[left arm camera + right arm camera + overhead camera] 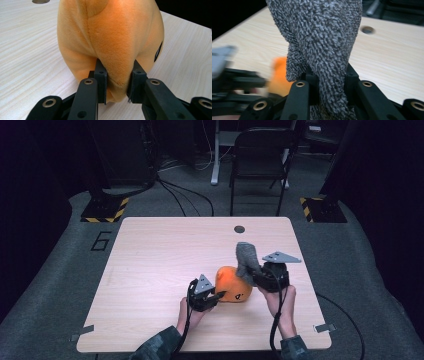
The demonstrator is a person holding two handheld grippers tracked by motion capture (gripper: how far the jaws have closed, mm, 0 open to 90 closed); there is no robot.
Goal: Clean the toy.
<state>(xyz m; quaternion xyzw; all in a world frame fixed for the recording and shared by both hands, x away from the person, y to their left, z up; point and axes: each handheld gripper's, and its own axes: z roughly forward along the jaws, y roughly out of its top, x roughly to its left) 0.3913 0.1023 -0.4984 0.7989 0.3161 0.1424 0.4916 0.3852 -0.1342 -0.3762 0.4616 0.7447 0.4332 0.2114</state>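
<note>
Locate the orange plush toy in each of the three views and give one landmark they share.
High view: orange plush toy at lower centre of the table, between both grippers.
Left gripper view: centre, pinched by the jaws.
Right gripper view: blurred orange patch, lower left.
Shared landmark: round table hole.

A pale wooden bench (150,270) with a round cable hole (239,229) stands on grey carpet (60,285) — the room around it dark. Beyond it stands a black folding chair (260,155); cables (185,195) trail across the floor between two hazard-striped stand bases (105,210).
</note>
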